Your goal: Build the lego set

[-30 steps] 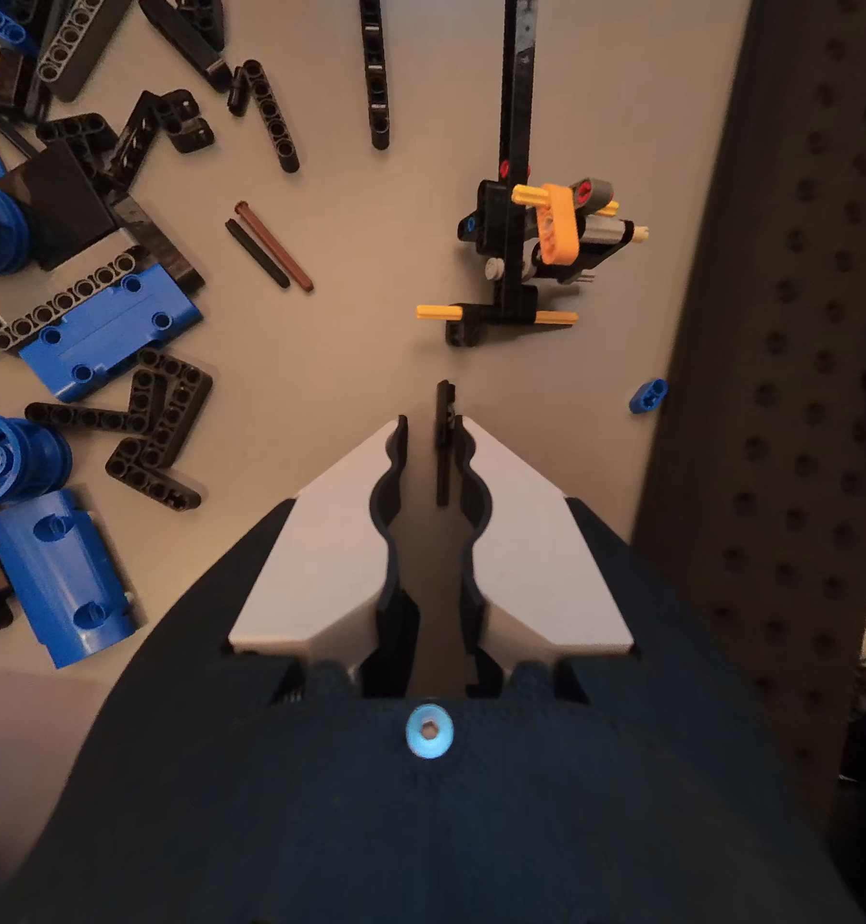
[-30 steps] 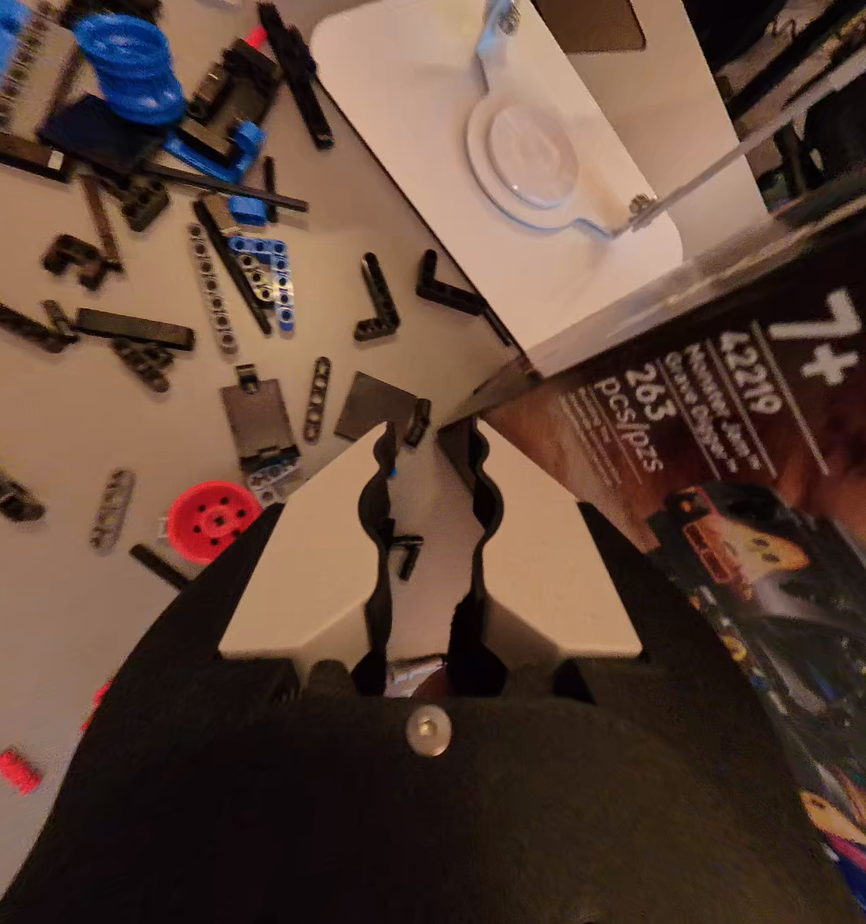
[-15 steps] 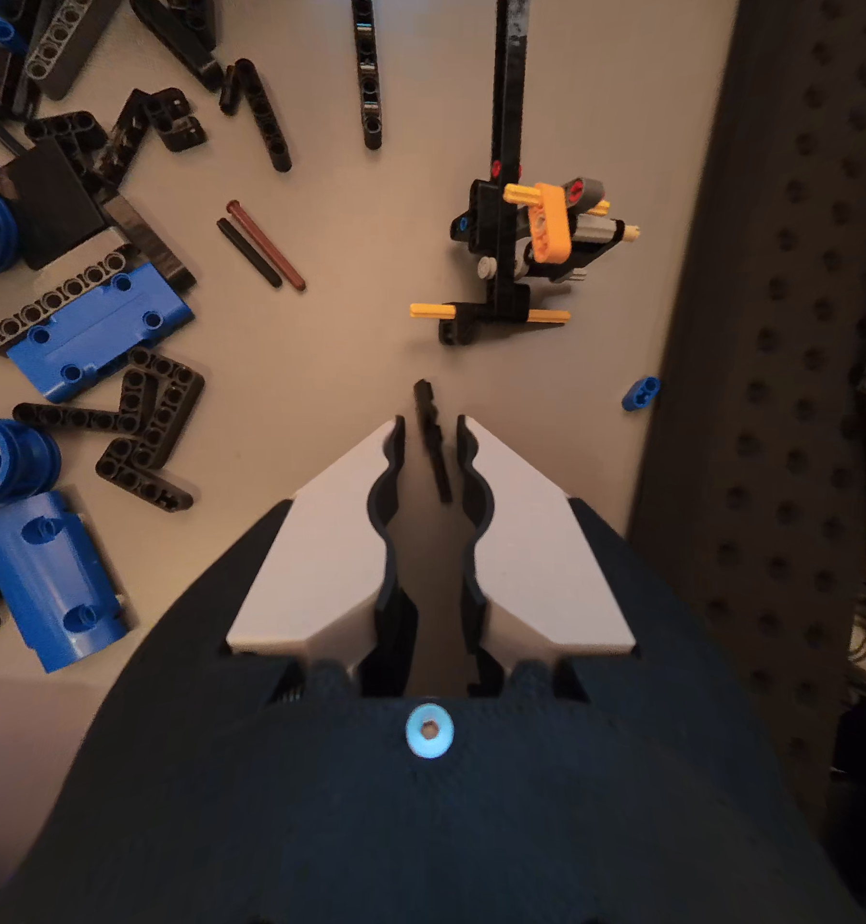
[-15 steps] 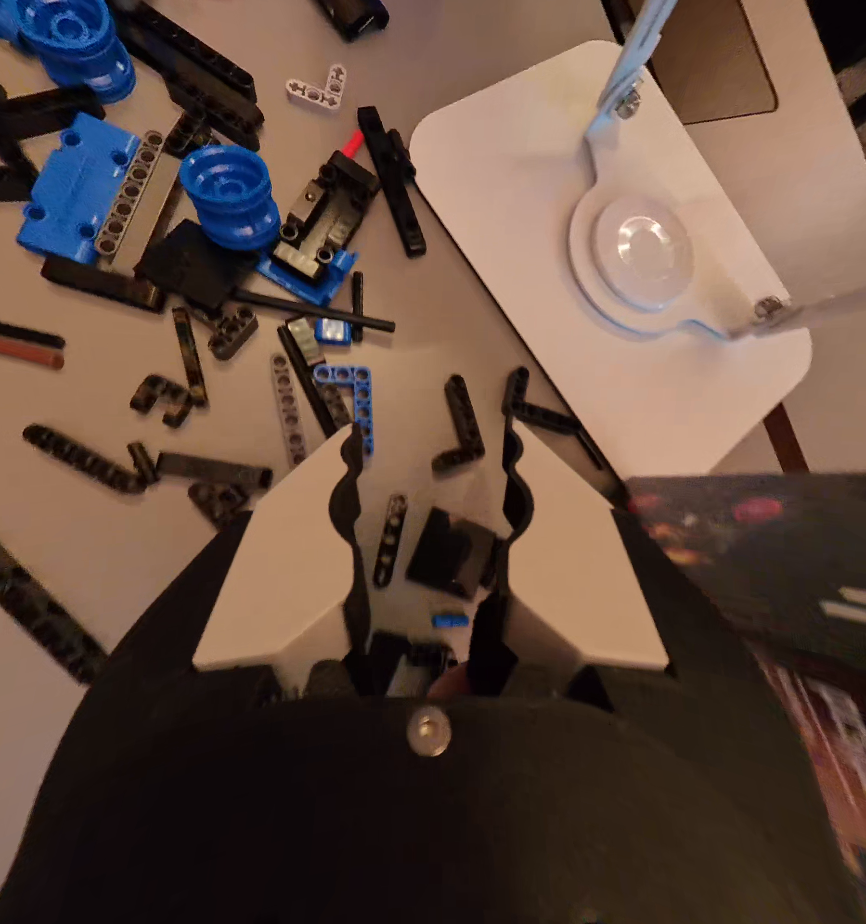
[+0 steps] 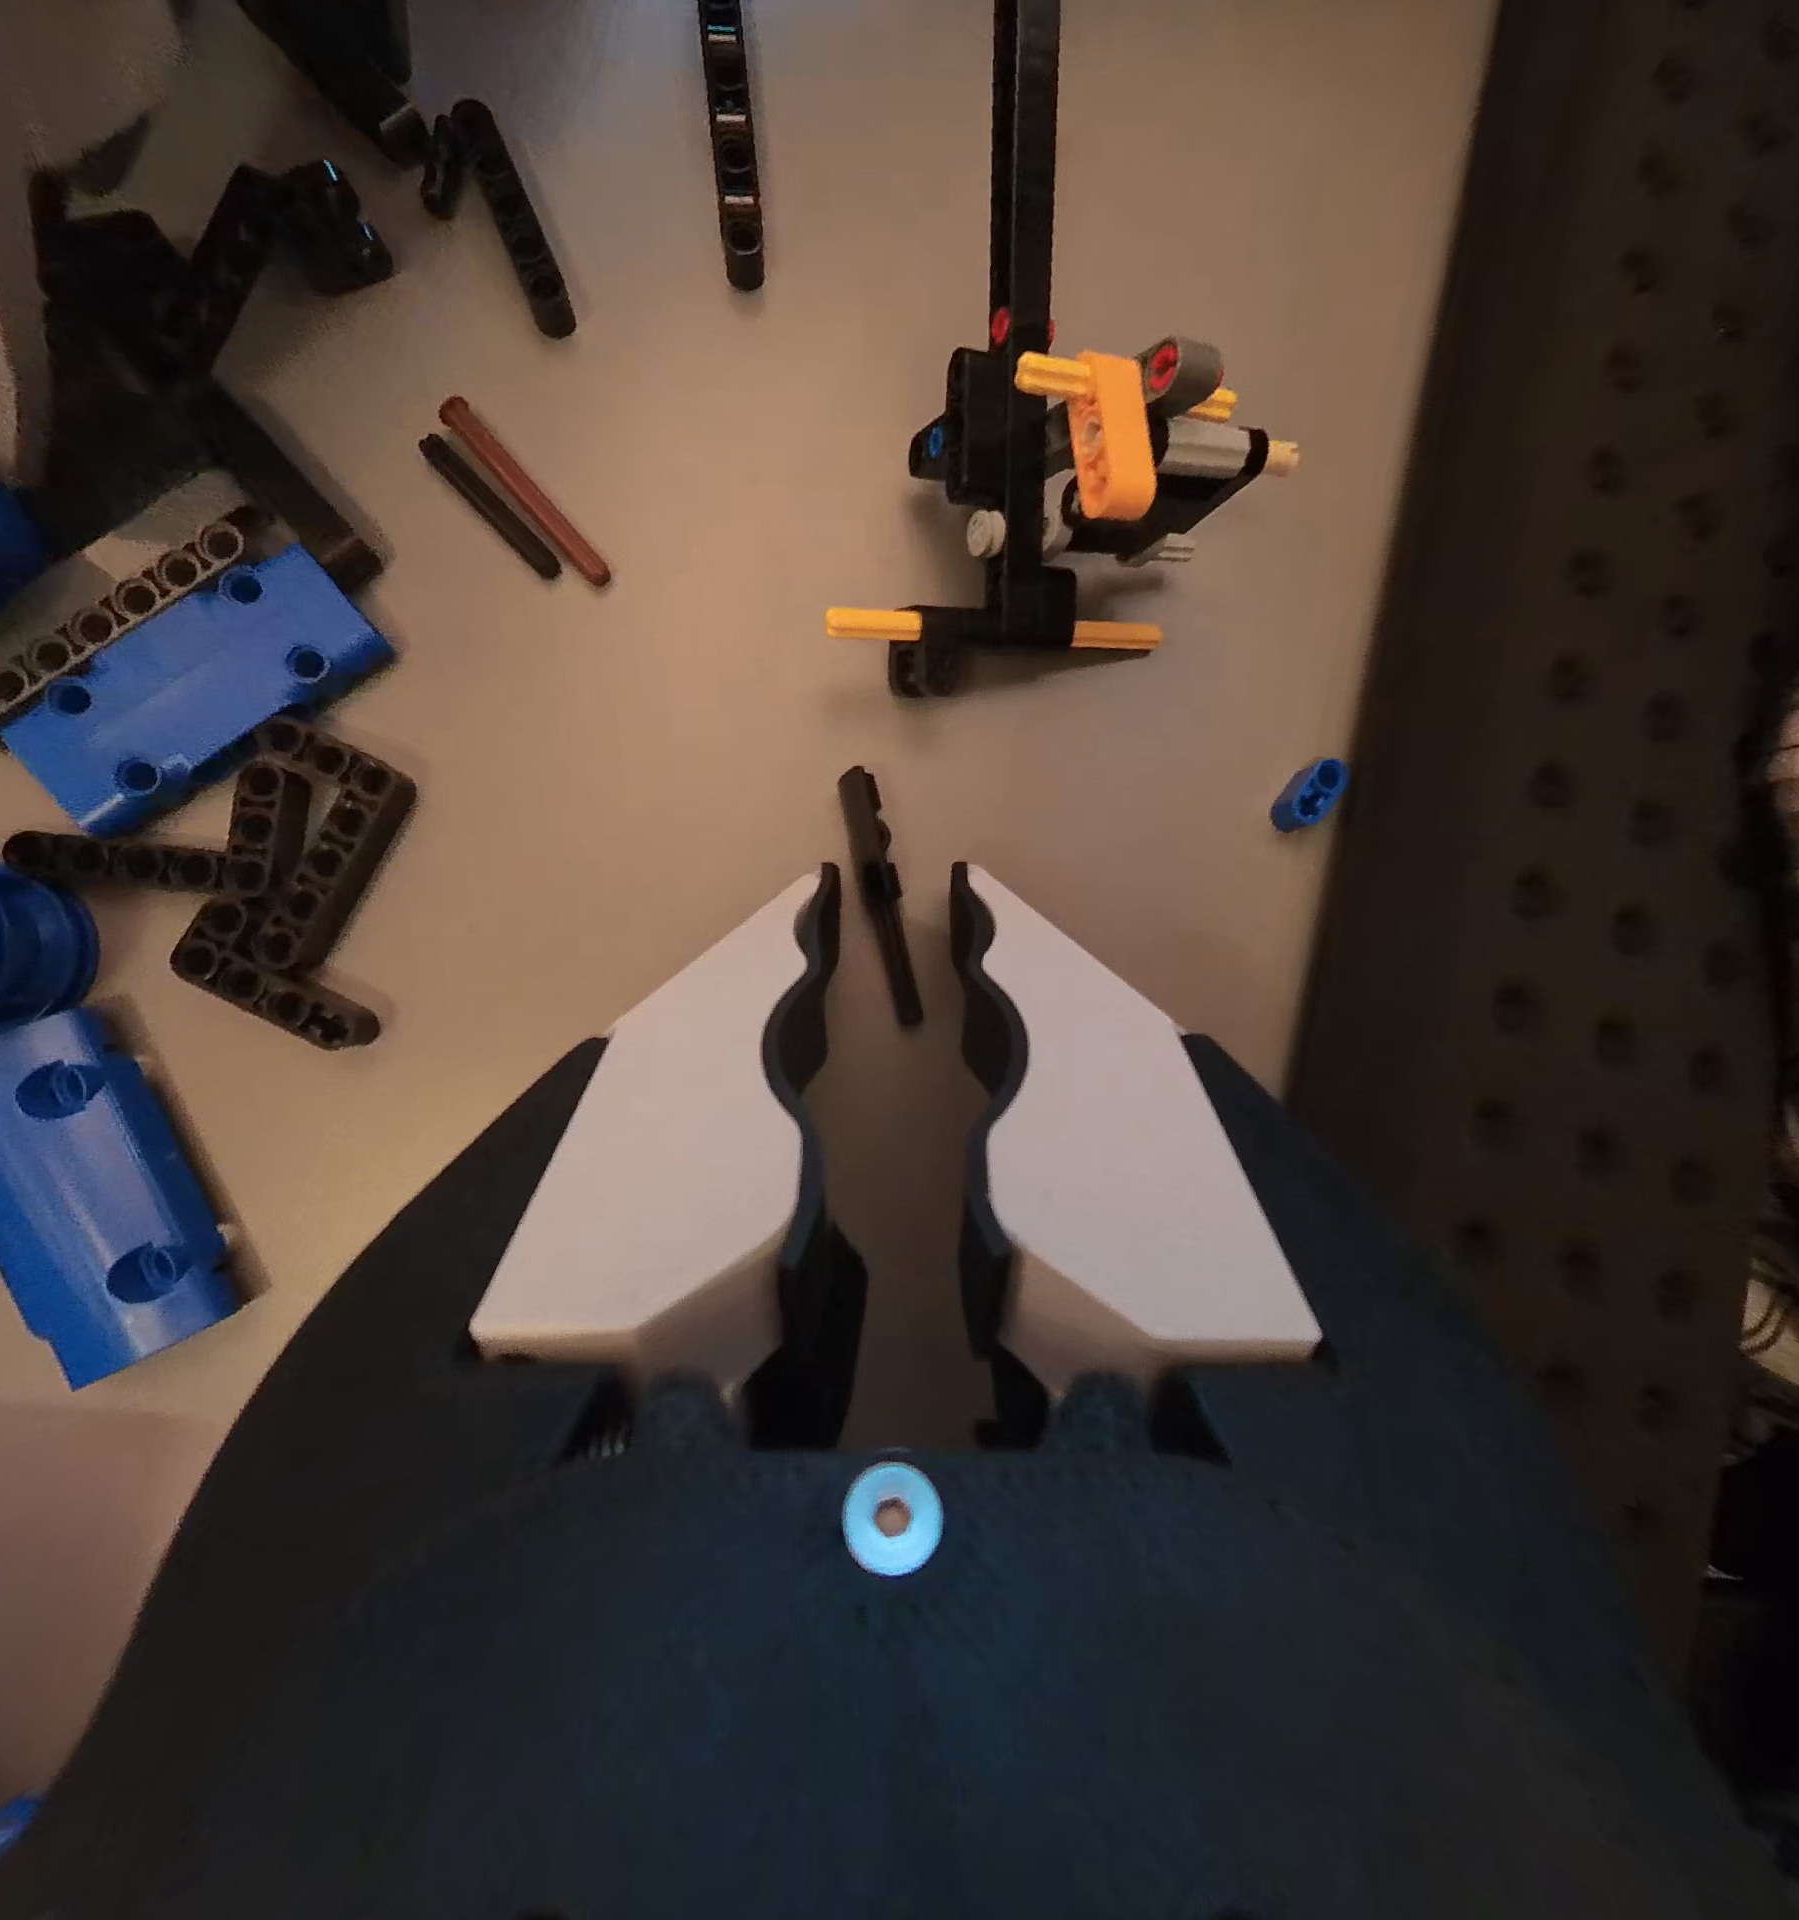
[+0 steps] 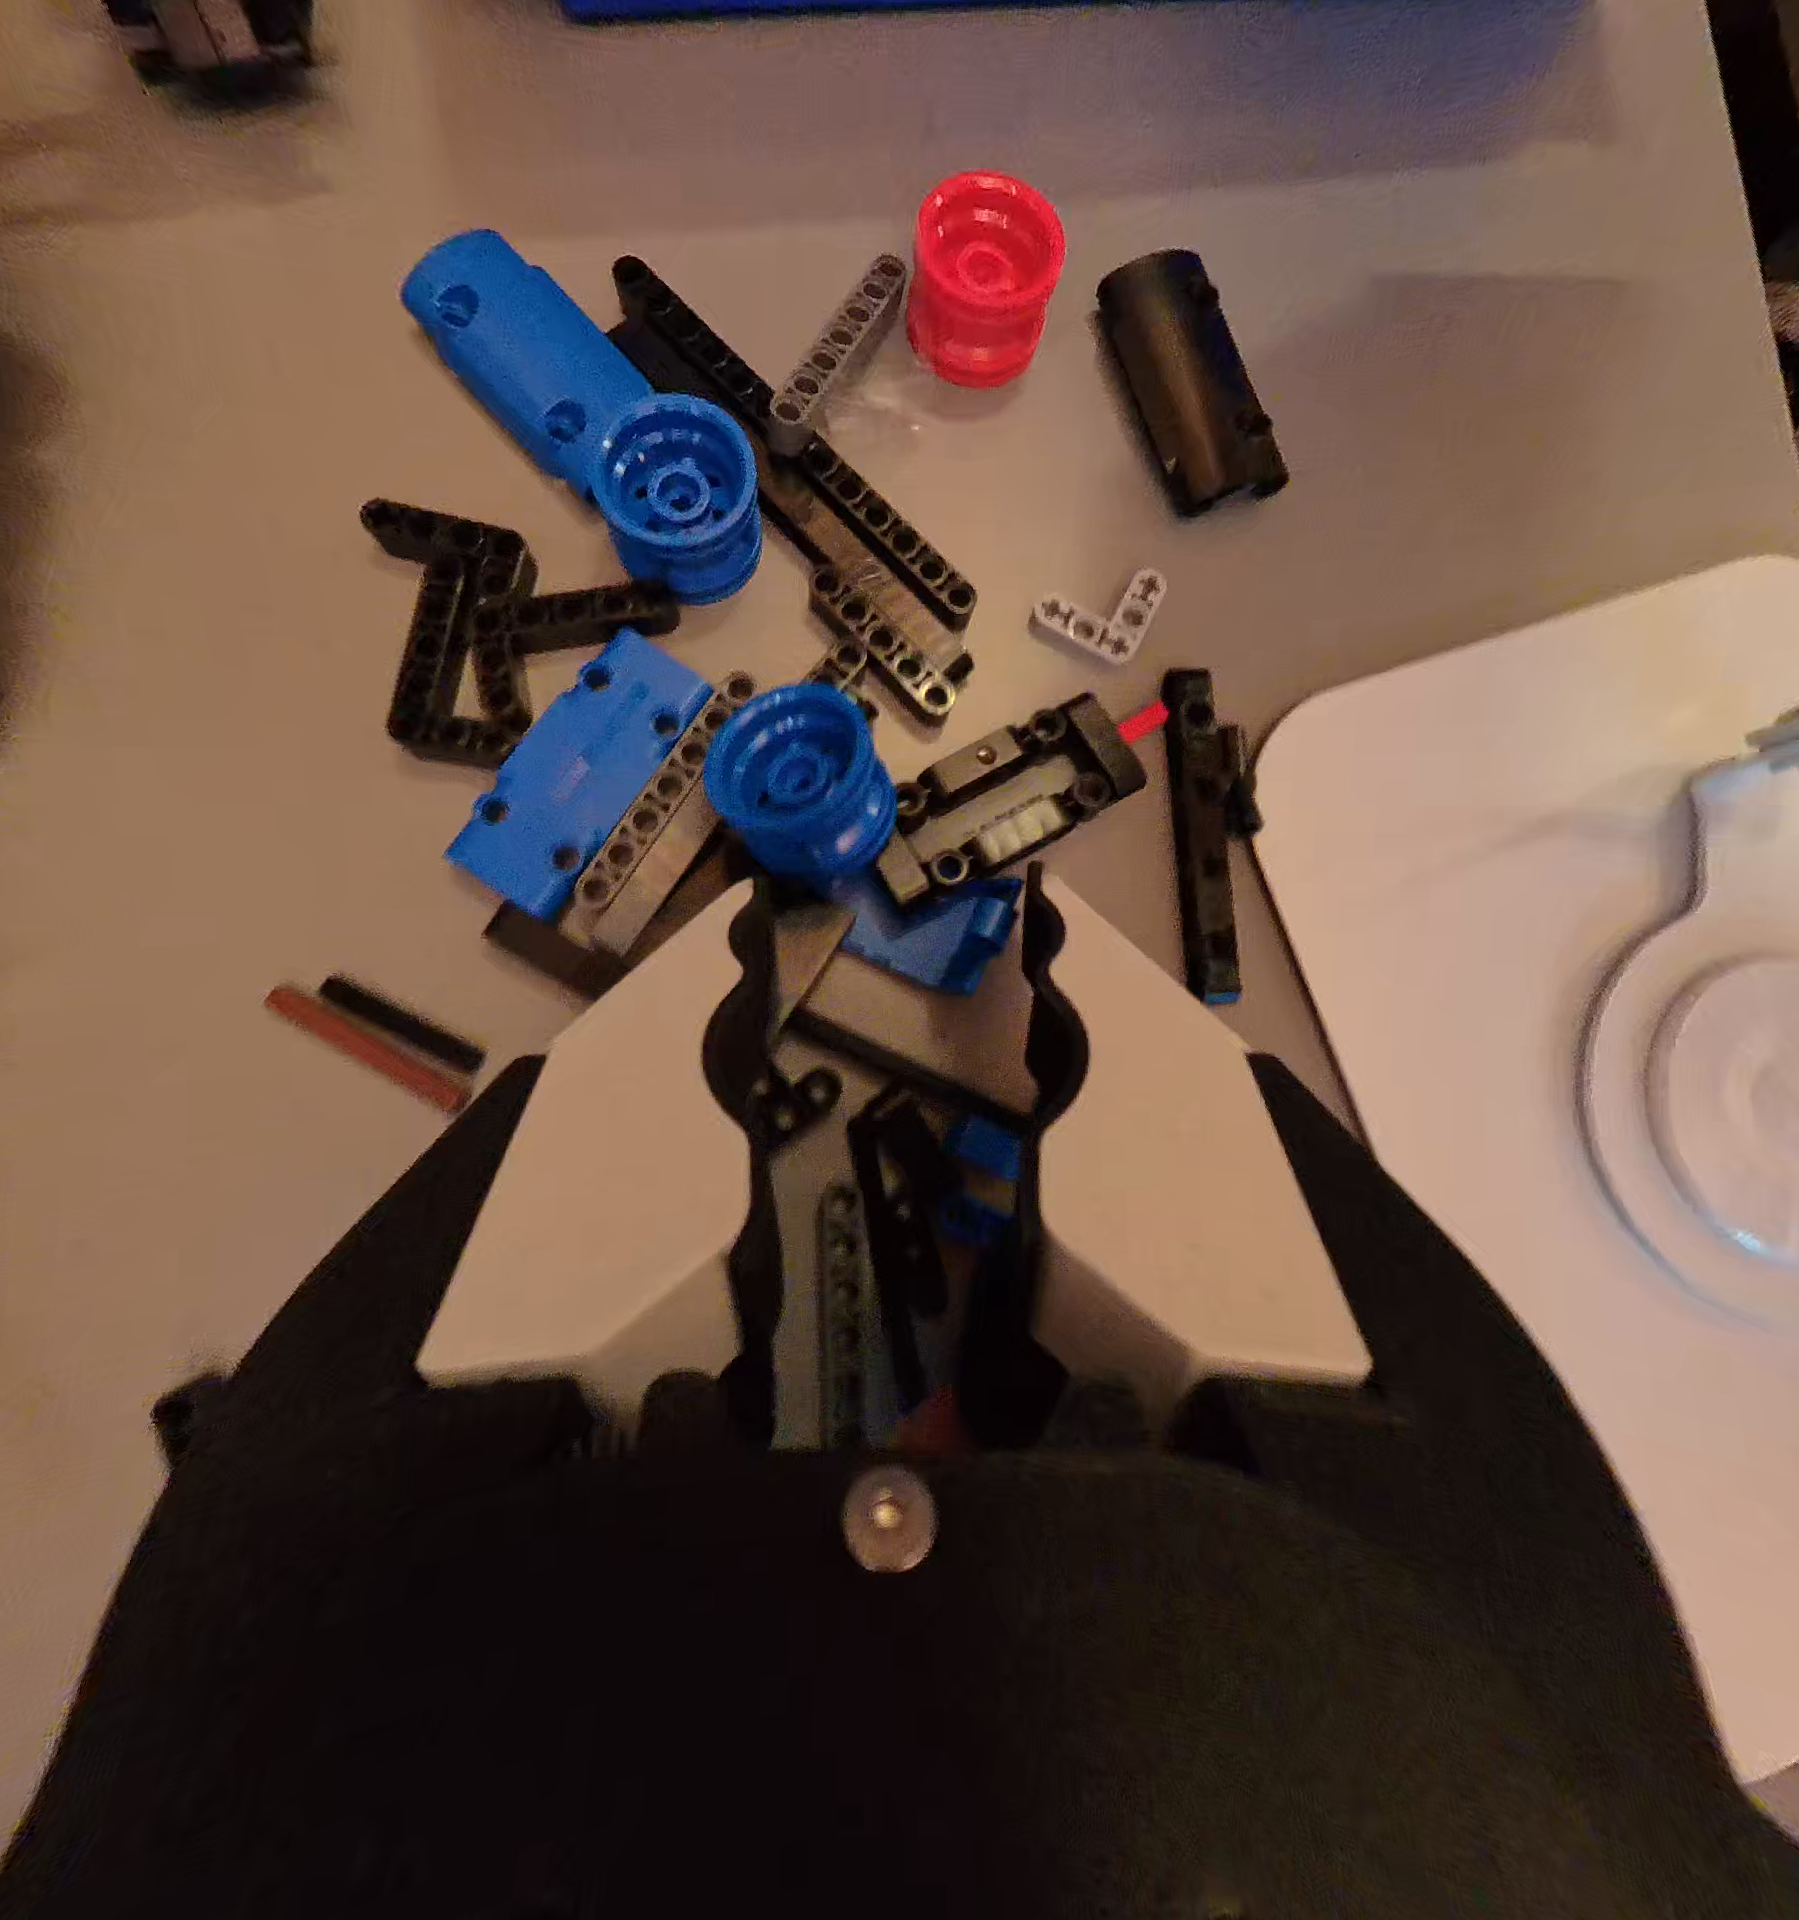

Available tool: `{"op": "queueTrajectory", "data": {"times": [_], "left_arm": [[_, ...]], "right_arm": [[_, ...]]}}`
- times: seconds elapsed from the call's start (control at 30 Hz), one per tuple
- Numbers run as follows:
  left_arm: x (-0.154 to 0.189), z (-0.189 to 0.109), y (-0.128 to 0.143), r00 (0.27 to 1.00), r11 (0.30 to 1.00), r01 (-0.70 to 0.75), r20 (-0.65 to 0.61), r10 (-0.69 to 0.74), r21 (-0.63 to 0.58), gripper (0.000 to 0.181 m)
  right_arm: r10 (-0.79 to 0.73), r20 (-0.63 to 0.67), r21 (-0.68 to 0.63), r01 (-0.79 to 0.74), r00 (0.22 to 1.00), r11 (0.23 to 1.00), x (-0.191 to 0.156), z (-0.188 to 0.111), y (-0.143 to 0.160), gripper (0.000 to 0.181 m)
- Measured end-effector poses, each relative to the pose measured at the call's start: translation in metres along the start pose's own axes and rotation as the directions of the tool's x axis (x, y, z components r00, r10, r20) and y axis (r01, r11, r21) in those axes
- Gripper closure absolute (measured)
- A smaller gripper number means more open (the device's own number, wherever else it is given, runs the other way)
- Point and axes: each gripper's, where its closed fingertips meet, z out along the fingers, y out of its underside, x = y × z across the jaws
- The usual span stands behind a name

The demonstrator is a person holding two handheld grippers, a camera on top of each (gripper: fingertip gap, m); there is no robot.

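In the left wrist view my left gripper [image 5: 890, 883] is open just above the table. A thin black pin piece [image 5: 879, 894] lies loose on the table between its fingertips, tilted slightly left and touching neither finger. The partly built assembly [image 5: 1040, 499], a long black beam with yellow axles and an orange link, lies beyond it. In the right wrist view my right gripper [image 6: 895, 914] is open and empty over a pile of loose pieces. A blue wheel hub [image 6: 796, 795] sits just beyond its fingertips.
Left wrist view: blue panel [image 5: 178, 686], black angled beams [image 5: 282, 883], dark red axle [image 5: 526, 494], small blue connector [image 5: 1308, 795], and a dark perforated board [image 5: 1601, 727] along the right. Right wrist view: red wheel [image 6: 983, 275], black curved panel [image 6: 1191, 379], second blue wheel [image 6: 679, 499], white lamp base [image 6: 1549, 935] at right.
The left gripper's jaws have widened, and the black pin, earlier against the right finger, now lies free and tilted. The right gripper has swung from the set's box to the piece pile.
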Motion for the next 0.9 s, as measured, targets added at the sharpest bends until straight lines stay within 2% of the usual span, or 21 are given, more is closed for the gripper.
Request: {"op": "queueTrajectory", "data": {"times": [0.07, 0.13, 0.23, 0.3, 0.4, 0.53, 0.67, 0.9], "left_arm": [[0.000, 0.000, 0.000, 1.000, 1.000, -0.002, 0.003, 0.002, -0.001, 0.161], [0.000, 0.000, 0.000, 1.000, 1.000, 0.000, 0.005, 0.000, 0.000, 0.161], [-0.002, -0.001, 0.001, 1.000, 1.000, 0.002, 0.017, -0.002, -0.001, 0.158], [-0.004, -0.002, 0.002, 1.000, 1.000, 0.003, 0.024, -0.003, -0.002, 0.157], [-0.005, -0.002, 0.002, 1.000, 1.000, 0.003, 0.028, -0.003, -0.003, 0.156], [-0.005, -0.002, 0.002, 1.000, 1.000, 0.006, 0.027, -0.006, -0.002, 0.156], [-0.006, -0.002, 0.002, 0.999, 1.000, 0.011, 0.038, -0.011, -0.006, 0.155], [-0.005, -0.002, 0.003, 0.999, 1.000, -0.003, 0.054, 0.003, -0.012, 0.155]], "right_arm": [[-0.017, -0.035, 0.019, 0.018, 0.999, 1.000, 0.003, 0.008, -0.011, 0.141], [-0.012, -0.036, 0.028, 0.013, 0.999, 1.000, 0.002, 0.010, -0.017, 0.139], [0.020, -0.010, 0.074, -0.019, 1.000, 0.997, 0.002, -0.003, -0.026, 0.139], [-0.013, 0.027, 0.040, 0.011, 1.000, 0.999, -0.006, -0.012, -0.019, 0.144], [-0.131, 0.122, -0.001, 0.132, 0.984, 0.991, -0.036, -0.024, -0.005, 0.160], [-0.217, 0.232, -0.030, 0.229, 0.948, 0.973, -0.071, -0.028, 0.014, 0.179], [-0.247, 0.247, -0.057, 0.268, 0.937, 0.962, -0.078, -0.022, 0.024, 0.178], [-0.261, 0.311, -0.039, 0.287, 0.914, 0.957, -0.091, -0.022, 0.024, 0.172]]}}
